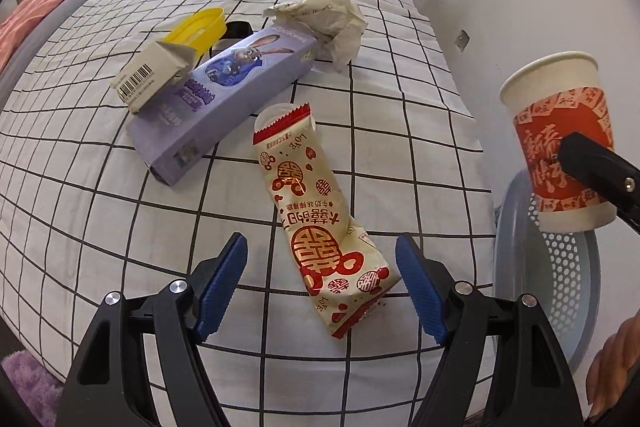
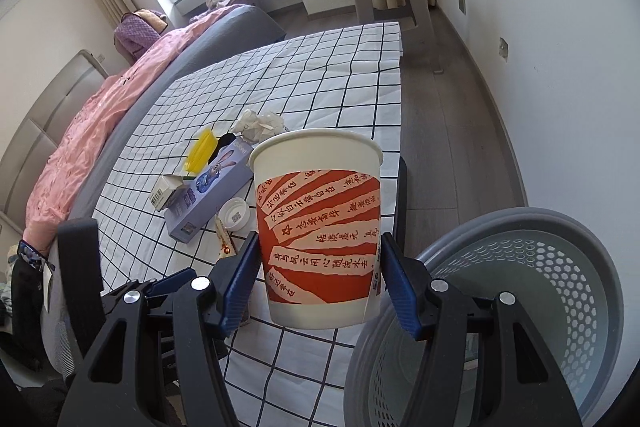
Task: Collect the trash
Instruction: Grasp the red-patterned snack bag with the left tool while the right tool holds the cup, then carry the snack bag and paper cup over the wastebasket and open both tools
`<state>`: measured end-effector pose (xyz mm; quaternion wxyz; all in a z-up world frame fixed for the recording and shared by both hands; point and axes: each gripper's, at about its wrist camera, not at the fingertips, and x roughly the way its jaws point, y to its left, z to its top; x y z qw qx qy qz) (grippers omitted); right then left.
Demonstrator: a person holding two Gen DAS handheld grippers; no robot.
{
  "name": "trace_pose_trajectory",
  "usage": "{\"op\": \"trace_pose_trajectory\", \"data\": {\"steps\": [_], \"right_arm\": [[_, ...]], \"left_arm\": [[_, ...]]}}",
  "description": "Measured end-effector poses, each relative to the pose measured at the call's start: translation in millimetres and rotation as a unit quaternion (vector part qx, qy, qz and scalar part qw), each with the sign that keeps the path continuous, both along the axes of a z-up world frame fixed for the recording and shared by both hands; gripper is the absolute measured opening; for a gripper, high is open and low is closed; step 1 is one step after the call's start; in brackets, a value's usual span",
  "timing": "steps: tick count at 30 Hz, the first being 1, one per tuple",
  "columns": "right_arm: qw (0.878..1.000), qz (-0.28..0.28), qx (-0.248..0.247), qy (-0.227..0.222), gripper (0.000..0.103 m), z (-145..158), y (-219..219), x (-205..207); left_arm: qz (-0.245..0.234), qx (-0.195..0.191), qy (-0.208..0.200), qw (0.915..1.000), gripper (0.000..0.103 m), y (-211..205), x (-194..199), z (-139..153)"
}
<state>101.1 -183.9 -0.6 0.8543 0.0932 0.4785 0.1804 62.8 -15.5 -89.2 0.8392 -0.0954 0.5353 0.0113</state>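
Right tool (image 2: pixel 318 275) clamps the paper cup (image 2: pixel 318 227) near the basket (image 2: pixel 560 267) at my four o'clock; left tool (image 1: pixel 320 283) gapes over the wrapper (image 1: pixel 320 211). Boxes and tissue remain.

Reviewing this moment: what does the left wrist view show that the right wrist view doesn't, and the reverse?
Only the left wrist view shows the open left gripper straddling the whole cream-and-red snack wrapper, of which the right view catches only an end.

Only the right wrist view shows the right gripper with both blue pads clamping the cup, plus a round white lid.

Both show the red-and-white paper cup, grey perforated bin, purple cartoon-rabbit box, small barcoded box, yellow plastic piece, crumpled paper and checked cloth.
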Motion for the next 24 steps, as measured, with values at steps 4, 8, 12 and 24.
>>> {"op": "trace_pose_trajectory", "data": {"steps": [4,8,12,24], "right_arm": [[1.0,-0.001,0.005,-0.001,0.058,1,-3,-1],[1.0,-0.002,0.008,0.0,0.058,1,-5,-1],[1.0,-0.002,0.008,-0.001,0.058,0,-4,-1],[1.0,-0.018,0.007,0.001,0.058,-5,-11,-10]], "left_arm": [[0.005,0.009,0.004,0.9999,0.073,-2,4,-10],[-0.004,0.026,-0.005,0.9997,0.05,-6,2,-8],[-0.017,0.011,-0.01,0.9998,0.041,-2,-3,-6],[-0.035,0.015,-0.043,0.9983,0.011,5,-32,15]]}}
